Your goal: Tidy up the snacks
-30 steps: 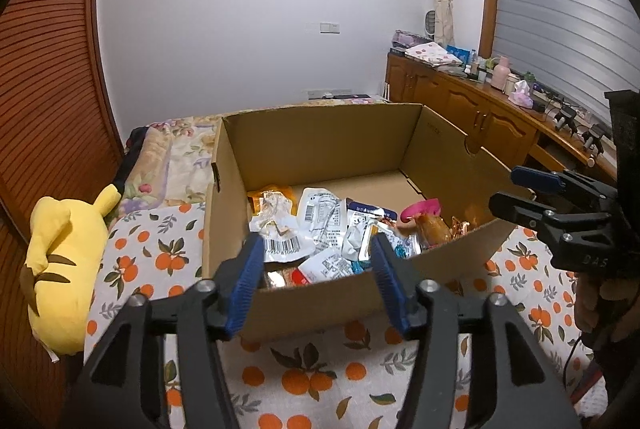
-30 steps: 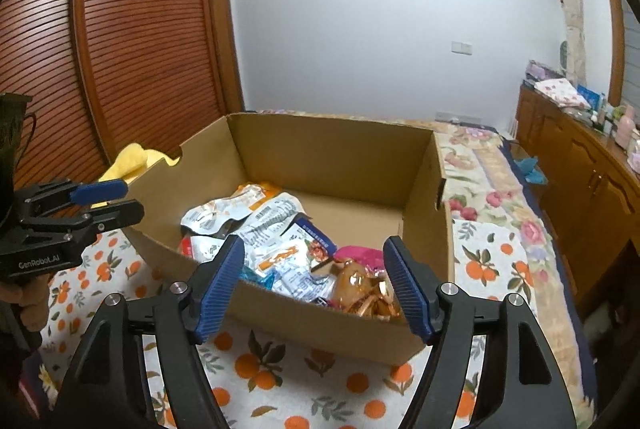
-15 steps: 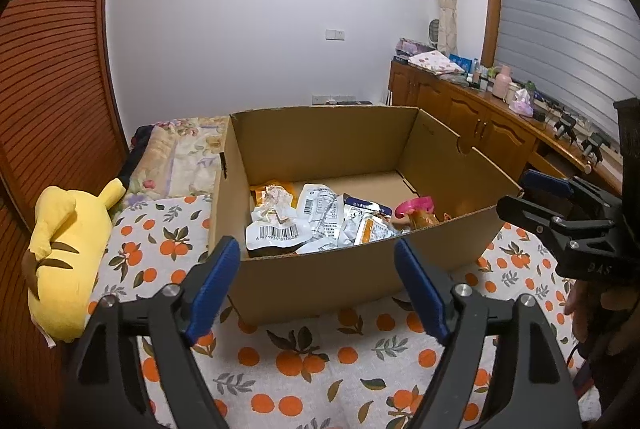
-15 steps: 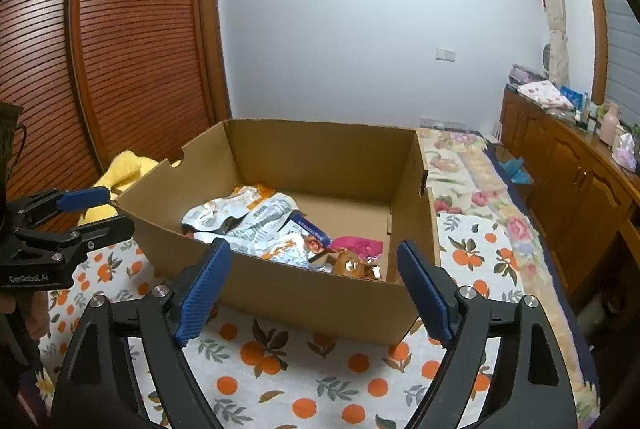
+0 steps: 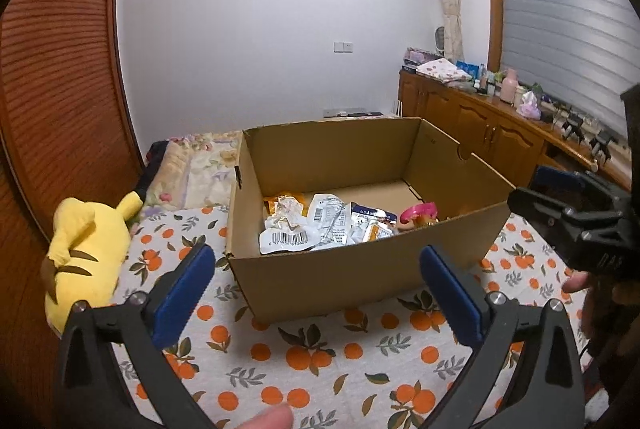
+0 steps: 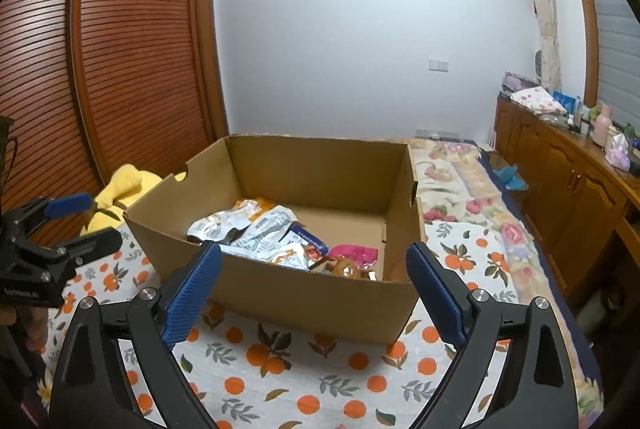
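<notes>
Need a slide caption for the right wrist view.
Open right hand-held gripper faces a cardboard box of snack packets on an orange-print bedspread.

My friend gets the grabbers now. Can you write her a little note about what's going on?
Left gripper: open, empty, jaws just widened.
Right gripper: open, empty, jaws just widened too.
Cardboard box sits on the orange-print bedspread, in front of both grippers.
Snack packets lie loose in the box.
Done: snacks seen are boxed.
Left: no stray snacks in view; tidy the pile if wanted.

My bed [image 5: 360,369] wears an orange-print sheet; on it sit the open cardboard box [image 5: 344,281], a yellow plush toy [image 5: 84,261] beside it, and a floral quilt [image 6: 460,181] behind.
</notes>
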The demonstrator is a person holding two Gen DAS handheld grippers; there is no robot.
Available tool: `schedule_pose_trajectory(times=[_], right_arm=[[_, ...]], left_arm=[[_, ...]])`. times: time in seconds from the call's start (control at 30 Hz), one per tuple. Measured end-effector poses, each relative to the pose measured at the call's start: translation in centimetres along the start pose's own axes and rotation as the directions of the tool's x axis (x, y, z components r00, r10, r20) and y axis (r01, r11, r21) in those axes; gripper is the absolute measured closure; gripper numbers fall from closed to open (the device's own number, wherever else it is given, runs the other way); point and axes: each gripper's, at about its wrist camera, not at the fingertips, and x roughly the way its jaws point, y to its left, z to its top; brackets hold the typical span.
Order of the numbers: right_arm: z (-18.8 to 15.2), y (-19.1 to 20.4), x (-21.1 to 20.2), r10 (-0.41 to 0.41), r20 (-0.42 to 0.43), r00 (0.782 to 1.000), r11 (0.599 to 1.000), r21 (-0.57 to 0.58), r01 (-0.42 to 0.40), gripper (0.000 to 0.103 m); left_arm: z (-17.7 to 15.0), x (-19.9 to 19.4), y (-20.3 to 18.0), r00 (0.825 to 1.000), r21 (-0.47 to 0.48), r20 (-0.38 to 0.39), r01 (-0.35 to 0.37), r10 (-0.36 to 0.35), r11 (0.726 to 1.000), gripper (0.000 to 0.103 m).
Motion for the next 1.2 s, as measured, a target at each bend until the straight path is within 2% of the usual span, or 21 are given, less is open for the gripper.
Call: schedule_pose_trajectory(times=[0.13,0.43,0.57,0.77,1.2], right_arm=[[0.0,0.3,-0.8,-0.008,0.019,1.0,1.0,-0.002,0.008,0.008],[-0.2,0.9,-3.2,-0.038,0.052,0.998,0.999,0.011,0.038,0.007],[-0.2,1.3,-4.6,-0.081,0.065,0.995,0.997,0.017,0.08,0.007],[-0.3,1.9,-6.8,-0.099,0.087,0.991,0.995,0.028,0.096,0.007],[-1.5,2.6,-9.1,-0.113,0.102,0.988,0.993,0.039,0.11,0.007]], left_arm=[[-0.3,-1.0,-0.7,0.999,0.02,0.02,-0.043,0.042,0.999,0.0],[-0.6,-4.1,-1.4,0.998,-0.003,0.043,-0.037,0.037,0.999,0.0],[-0.6,-5.9,-1.5,0.996,-0.016,0.064,-0.055,0.056,0.998,0.0],[-0.8,-7.8,-1.7,0.994,-0.026,0.082,-0.071,0.073,0.997,0.0],[-2.3,-9.0,-1.8,0.993,-0.04,0.085,-0.081,0.084,0.996,0.0]])
